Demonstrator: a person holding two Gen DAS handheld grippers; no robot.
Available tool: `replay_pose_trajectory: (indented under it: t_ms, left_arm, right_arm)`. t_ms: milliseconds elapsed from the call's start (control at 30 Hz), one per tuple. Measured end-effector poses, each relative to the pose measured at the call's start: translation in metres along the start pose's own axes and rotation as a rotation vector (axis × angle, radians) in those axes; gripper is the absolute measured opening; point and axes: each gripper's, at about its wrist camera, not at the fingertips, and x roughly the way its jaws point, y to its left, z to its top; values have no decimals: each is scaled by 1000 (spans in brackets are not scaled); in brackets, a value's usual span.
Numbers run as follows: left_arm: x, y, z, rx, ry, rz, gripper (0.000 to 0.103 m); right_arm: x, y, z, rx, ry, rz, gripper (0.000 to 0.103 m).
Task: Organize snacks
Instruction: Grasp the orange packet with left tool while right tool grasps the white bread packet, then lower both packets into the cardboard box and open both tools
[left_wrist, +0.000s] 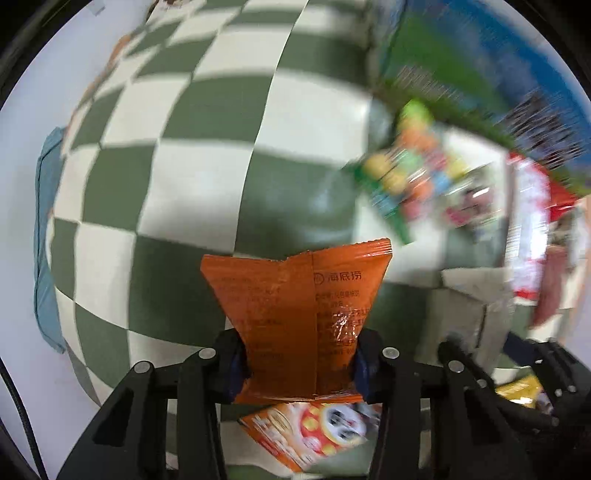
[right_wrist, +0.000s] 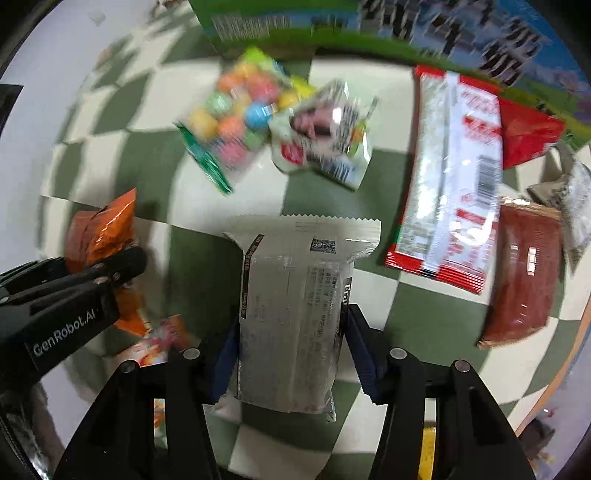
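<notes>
My left gripper (left_wrist: 301, 363) is shut on an orange snack packet (left_wrist: 295, 306), held above the green-and-white checked cloth (left_wrist: 177, 155); the same packet (right_wrist: 101, 229) and left gripper (right_wrist: 122, 266) show at the left of the right wrist view. My right gripper (right_wrist: 290, 350) is shut on a pale grey snack packet (right_wrist: 291, 314), its blue pads pressing both sides. On the cloth lie a bag of coloured candy balls (right_wrist: 232, 114), a small white packet (right_wrist: 325, 136), a long red-and-white packet (right_wrist: 450, 177) and a brown-red bar (right_wrist: 521, 273).
A large green and blue box (right_wrist: 369, 26) stands along the far side of the cloth. An orange printed packet (left_wrist: 314, 432) lies below the left gripper. A crumpled grey wrapper (right_wrist: 569, 199) sits at the right edge. A cardboard piece (left_wrist: 476, 295) lies at the right in the left wrist view.
</notes>
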Motion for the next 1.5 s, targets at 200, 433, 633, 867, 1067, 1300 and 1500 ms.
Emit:
replay_pose_trajectory:
  t_ms: [200,433,633,867,1067,1300,1500]
  left_arm:
    - [-102,-20,63,49,-146,-128,42]
    - [-156,-45,161,151,-230,-144,43]
    - [-107,-74,236,174,-177,-61,43]
    - [-32,-75,307,160,-51,47,43]
    - [6,-75,337,169,14,89,44]
    - [14,-73,353,135,40,23,94]
    - [12,-72,350,119,42,11,94]
  right_arm:
    - [-95,-35,21,50,-142,104,57]
    - [-182,-106,103,138,-333,51,57]
    - [-182,-163,201,175,-334,-84,57]
    - [-131,-219,286,182,-199,-187,57]
    - [-89,-238,315,181,-105,-223,60]
    - [-73,-225,325,169,-46,-209,87]
    - [-69,-225,325,179,-52,-207,91]
